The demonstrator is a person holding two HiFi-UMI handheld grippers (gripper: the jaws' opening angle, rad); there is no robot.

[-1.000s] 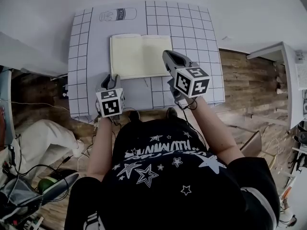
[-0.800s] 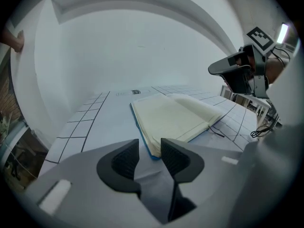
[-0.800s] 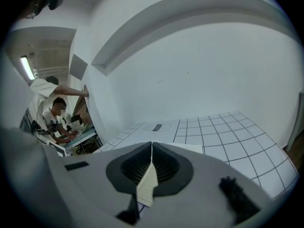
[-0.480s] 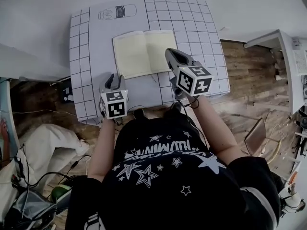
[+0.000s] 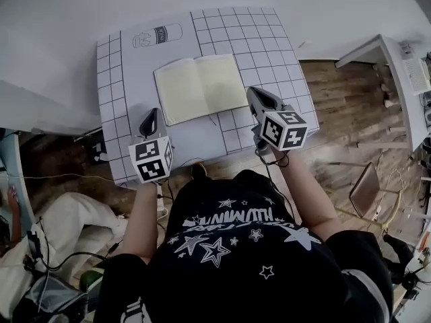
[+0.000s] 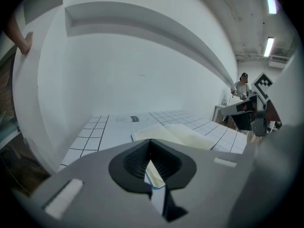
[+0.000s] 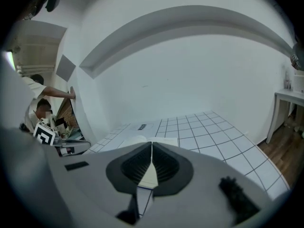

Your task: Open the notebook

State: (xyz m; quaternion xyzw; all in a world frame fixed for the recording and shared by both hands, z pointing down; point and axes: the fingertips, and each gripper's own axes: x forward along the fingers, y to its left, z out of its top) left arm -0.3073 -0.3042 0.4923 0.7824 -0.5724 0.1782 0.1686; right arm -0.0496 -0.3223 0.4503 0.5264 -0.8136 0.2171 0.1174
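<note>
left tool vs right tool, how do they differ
The left tool is over the mat's plain part by the open notebook's near left corner; the right tool is over grid squares beside its right edge. The left tool lies nearer the person than the right tool. The left tool's jaws have just been closing, on nothing. Both shut, empty.

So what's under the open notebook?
The notebook lies open on a white gridded mat. Whatever is directly beneath its pages is covered, so that cannot be seen.
</note>
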